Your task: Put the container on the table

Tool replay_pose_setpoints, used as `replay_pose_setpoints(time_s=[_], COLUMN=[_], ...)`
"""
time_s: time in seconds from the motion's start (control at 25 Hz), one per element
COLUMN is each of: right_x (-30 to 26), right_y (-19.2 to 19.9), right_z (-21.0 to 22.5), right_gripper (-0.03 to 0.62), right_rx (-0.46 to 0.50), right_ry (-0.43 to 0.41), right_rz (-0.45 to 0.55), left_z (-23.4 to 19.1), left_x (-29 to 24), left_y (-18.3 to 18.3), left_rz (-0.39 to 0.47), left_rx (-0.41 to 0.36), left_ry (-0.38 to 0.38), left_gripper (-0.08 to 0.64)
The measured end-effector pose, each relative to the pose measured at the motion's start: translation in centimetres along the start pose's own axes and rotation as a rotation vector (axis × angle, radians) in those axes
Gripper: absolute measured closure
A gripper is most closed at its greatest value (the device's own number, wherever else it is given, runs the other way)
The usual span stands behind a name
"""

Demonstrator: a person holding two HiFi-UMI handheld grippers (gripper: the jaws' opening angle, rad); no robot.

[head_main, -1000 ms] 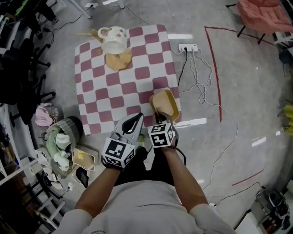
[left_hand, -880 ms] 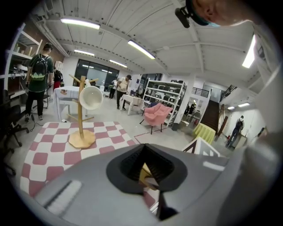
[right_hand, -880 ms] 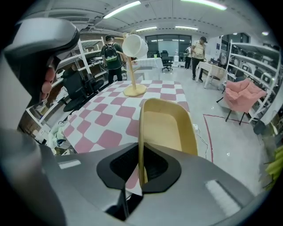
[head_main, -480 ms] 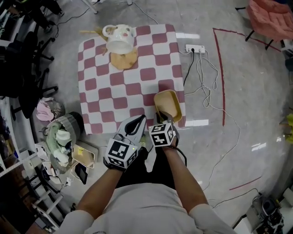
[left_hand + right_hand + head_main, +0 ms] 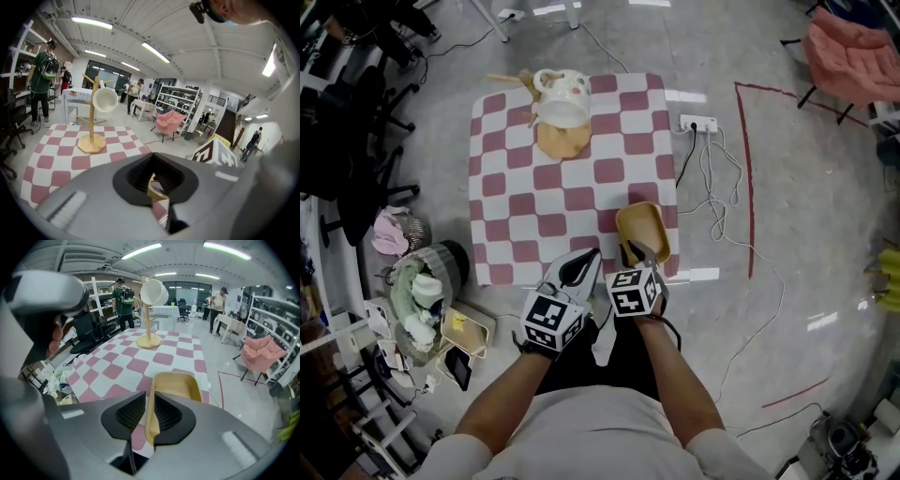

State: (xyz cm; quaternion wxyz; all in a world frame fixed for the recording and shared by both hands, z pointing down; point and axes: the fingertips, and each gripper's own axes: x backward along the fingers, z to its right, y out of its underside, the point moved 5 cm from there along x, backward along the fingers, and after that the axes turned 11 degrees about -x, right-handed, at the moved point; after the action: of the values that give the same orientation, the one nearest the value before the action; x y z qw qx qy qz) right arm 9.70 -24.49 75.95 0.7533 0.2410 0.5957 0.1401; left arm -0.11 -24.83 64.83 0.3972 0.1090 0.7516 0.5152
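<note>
A tan, scoop-shaped container point(image 5: 643, 229) is at the near right corner of the pink-and-white checked table point(image 5: 534, 202). My right gripper point(image 5: 635, 251) is shut on its near left wall. In the right gripper view the black pads point(image 5: 131, 412) stand on either side of that wall of the container point(image 5: 174, 389), low over the cloth; I cannot tell if it rests on it. My left gripper point(image 5: 589, 259) is just left of the right one, over the table's near edge. It is shut with nothing in it. Through its pad hole in the left gripper view point(image 5: 154, 164) a sliver of the container point(image 5: 152, 187) shows.
A wooden mug tree with a white mug point(image 5: 562, 98) stands at the table's far side. On the floor are a power strip point(image 5: 701, 123) with cables to the right, a red tape line point(image 5: 748, 169) and a basket of clutter point(image 5: 427, 281) to the left. People stand far back.
The head view has shifted, so the table sits lower in the frame. Both grippers and the container keep their place at the table's near right corner.
</note>
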Motion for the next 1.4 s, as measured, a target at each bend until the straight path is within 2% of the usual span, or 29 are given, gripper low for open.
replay_pose_setpoints(time_s=[0.24,0.36,0.64,0.96,1.4], right_x=[4.7,7.4,14.3,21.3,30.9], right_y=[-3.0,-3.9,-6.7,-9.8,-13.7], right_z=[-0.3,-0.9,-2.6,-5.4,-8.1], right_gripper=[0.547,0.578,0.581,0.581,0.581], right_rx=[-0.046,-0.077,-0.087,-0.095,-0.135], right_ry=[-0.008,-0.023,-0.024,-0.055,-0.138], right_rz=[0.121,0.174,0.304,0.469,0.697], left_z=[0.1,0.4,1.3,2.1,3.6], left_x=[0.4,1.4,4.6,8.7,15.0], left_y=[-1.4,-2.4,-5.1,-9.8,-16.7], left_rz=[0.015,0.028,0.08,0.16,0.277], left_rx=[0.0,-0.008,-0.034,-0.083,-0.153], left_ry=[0.044,0.061,0.09,0.107,0.128], left_gripper=[0.554,0.554,0.554,0.554,0.554])
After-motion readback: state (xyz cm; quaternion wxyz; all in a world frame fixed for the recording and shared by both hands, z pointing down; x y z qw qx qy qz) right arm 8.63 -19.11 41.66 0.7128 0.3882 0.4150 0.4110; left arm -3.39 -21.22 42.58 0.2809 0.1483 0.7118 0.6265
